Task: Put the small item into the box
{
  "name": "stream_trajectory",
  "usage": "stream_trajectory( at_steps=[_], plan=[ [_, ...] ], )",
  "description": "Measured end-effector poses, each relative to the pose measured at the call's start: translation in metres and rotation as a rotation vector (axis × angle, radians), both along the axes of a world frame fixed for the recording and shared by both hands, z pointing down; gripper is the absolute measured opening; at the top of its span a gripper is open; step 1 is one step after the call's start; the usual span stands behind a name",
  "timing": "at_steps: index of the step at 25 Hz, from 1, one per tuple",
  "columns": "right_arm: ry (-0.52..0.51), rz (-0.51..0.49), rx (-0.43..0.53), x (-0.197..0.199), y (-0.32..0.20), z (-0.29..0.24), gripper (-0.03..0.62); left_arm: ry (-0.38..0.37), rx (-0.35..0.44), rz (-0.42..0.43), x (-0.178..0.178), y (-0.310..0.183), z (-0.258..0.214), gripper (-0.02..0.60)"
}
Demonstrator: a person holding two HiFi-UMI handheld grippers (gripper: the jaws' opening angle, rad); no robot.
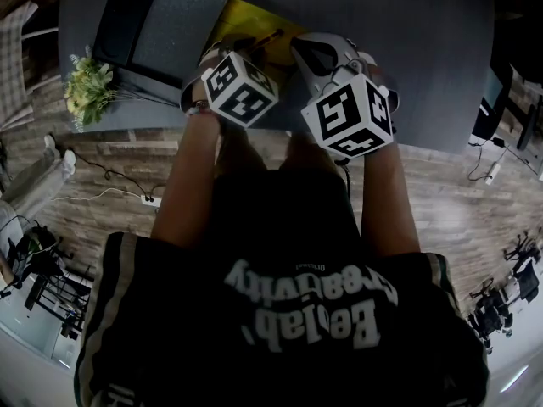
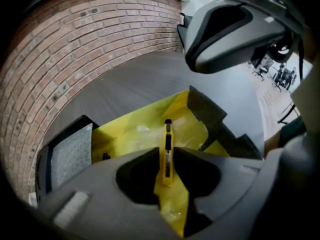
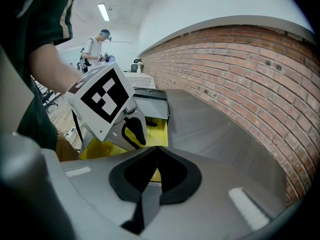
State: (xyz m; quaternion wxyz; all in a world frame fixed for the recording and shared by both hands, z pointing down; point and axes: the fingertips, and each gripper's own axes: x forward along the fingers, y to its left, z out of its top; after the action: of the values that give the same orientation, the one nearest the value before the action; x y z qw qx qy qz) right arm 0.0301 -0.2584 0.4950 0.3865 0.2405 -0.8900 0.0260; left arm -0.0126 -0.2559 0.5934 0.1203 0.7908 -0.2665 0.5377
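A slim yellow utility knife (image 2: 167, 154) stands upright between the tips of my left gripper (image 2: 167, 156), over the inside of the yellow box (image 2: 130, 129). A thin gap shows beside the knife, so the jaws look open around it rather than pressing on it. My right gripper (image 3: 155, 148) is shut with nothing in it and hovers just right of the left gripper (image 3: 134, 131), at the edge of the box (image 3: 156, 128). In the head view both marker cubes hang over the yellow box (image 1: 246, 17) on the grey table (image 1: 407, 49).
The box's dark grey lid with a foam pad (image 2: 70, 156) lies open to the left. A brick wall (image 2: 75, 49) runs along the far side of the table. A small flowering plant (image 1: 89, 87) stands at the table's left end. A person (image 3: 97, 46) stands far behind.
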Motion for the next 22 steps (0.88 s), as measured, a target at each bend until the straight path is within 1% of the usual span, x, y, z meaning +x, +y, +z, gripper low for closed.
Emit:
stream_trajectory(
  at_steps=[11, 22],
  plan=[
    [0.005, 0.000, -0.010, 0.0005, 0.0001, 0.0015, 0.006, 0.012, -0.013, -0.014, -0.0001, -0.0003, -0.0003, 0.095],
    [0.014, 0.000, -0.008, 0.0020, -0.0004, -0.0001, 0.006, 0.019, -0.009, -0.020, -0.0001, -0.0010, -0.0015, 0.100]
  ],
)
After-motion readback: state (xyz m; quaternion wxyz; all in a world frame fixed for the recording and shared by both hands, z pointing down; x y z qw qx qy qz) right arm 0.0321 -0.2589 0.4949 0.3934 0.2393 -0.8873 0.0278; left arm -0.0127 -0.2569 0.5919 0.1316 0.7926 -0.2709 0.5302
